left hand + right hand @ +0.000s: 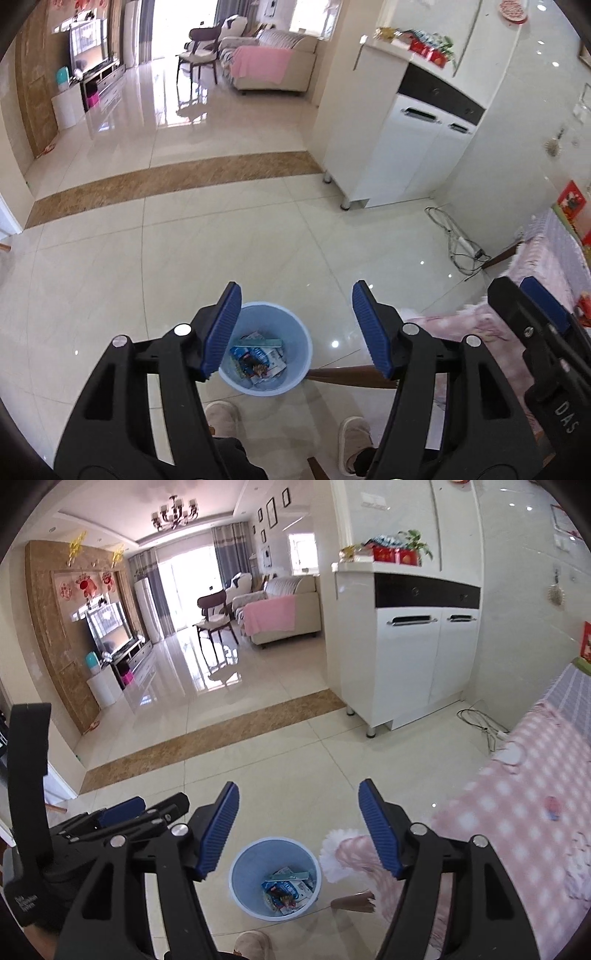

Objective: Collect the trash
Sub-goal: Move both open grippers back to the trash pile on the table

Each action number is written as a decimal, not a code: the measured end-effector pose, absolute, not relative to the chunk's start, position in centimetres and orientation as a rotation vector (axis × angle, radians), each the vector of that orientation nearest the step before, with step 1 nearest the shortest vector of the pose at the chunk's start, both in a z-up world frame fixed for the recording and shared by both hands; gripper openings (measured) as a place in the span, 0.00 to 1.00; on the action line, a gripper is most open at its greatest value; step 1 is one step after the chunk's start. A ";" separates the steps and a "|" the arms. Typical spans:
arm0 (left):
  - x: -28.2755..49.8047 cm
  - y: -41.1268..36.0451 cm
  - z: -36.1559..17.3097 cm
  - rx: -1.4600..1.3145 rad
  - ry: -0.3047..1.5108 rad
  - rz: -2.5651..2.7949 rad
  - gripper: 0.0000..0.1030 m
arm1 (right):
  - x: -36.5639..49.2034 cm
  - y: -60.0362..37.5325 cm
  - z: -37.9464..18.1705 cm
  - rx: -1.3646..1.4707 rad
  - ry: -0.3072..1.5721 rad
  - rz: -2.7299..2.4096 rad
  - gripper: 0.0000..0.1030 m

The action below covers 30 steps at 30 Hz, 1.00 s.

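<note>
The pale tiled floor [221, 258] spread under me, on it the blue bin [251, 878] with wrappers [258, 360] already inside, and above it my left gripper [297, 328] and right gripper [299, 830] hung, jaws apart and empty.

- You can read "DAS" in white on the black body of the right gripper [546, 317], at the left wrist view's right edge.
- White print on the left gripper [122, 812] body in the right wrist view: too small to read.
- Wrappers in the bin [274, 877]: print blurred, unreadable.
</note>
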<state>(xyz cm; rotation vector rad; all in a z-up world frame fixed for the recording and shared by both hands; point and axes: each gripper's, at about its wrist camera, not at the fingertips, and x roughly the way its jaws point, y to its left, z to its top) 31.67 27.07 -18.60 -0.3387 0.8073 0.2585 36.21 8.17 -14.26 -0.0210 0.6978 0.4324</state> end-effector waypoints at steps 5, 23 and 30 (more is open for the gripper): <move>29.9 23.8 -15.6 -0.307 0.757 0.196 0.61 | 33.5 4.1 -11.7 0.009 0.650 0.385 0.66; 25.0 2.0 -9.8 -0.128 0.713 -0.226 0.66 | 21.3 -18.1 -6.9 0.129 0.526 0.061 0.67; 24.0 -7.6 -9.6 -0.035 0.727 -0.364 0.68 | 17.1 -28.2 -7.4 0.185 0.513 -0.107 0.68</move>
